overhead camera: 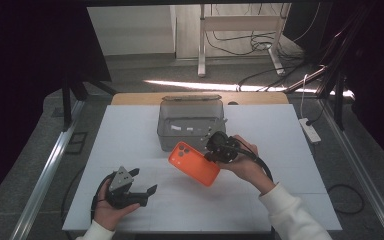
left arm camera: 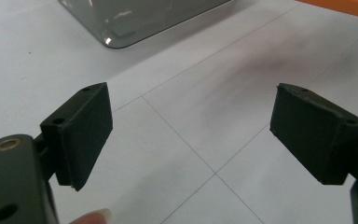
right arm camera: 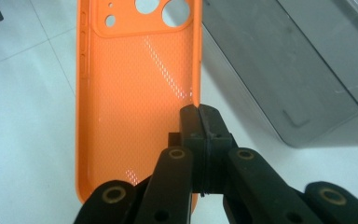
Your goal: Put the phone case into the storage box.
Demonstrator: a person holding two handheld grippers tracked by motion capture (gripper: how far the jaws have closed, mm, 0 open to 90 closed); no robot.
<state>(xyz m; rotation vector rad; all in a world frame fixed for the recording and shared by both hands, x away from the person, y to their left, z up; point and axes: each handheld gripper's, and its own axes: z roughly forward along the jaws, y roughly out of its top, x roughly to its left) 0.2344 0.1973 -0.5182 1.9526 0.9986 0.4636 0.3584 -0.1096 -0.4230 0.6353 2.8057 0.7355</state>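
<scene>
From the high view, the white counter [overhead camera: 130,130] carries a grey see-through box [overhead camera: 191,119] toward twelve o'clock. Just in front of the box, at about its six o'clock, an orange phone case [overhead camera: 194,163] is held tilted above the surface, its camera cut-outs at the end nearest the box. The right hand-held gripper [overhead camera: 214,152] sits at the case's two o'clock edge, closed on that rim, with the person's right hand [overhead camera: 242,159] wrapped around it. Toward seven o'clock of the counter, well apart from the case, the left hand-held gripper [overhead camera: 144,184] rests in the left hand [overhead camera: 107,204], its jaws spread and holding nothing.

In the left gripper view, the left hand-held gripper [left arm camera: 191,128] has its two black pads wide apart with bare counter [left arm camera: 191,84] between them. A corner of the grey box [left arm camera: 135,18] shows at eleven o'clock, and an edge of the orange case [left arm camera: 349,5] at one o'clock.

In the right gripper view, the right hand-held gripper [right arm camera: 199,112] has its jaws pressed together on the side wall of the orange case [right arm camera: 130,93], pinching the rim near the lower end. The case's inner face is toward the camera, with the lens holes at twelve o'clock. The grey box [right arm camera: 279,70] lies just beside the case, toward two o'clock.
</scene>
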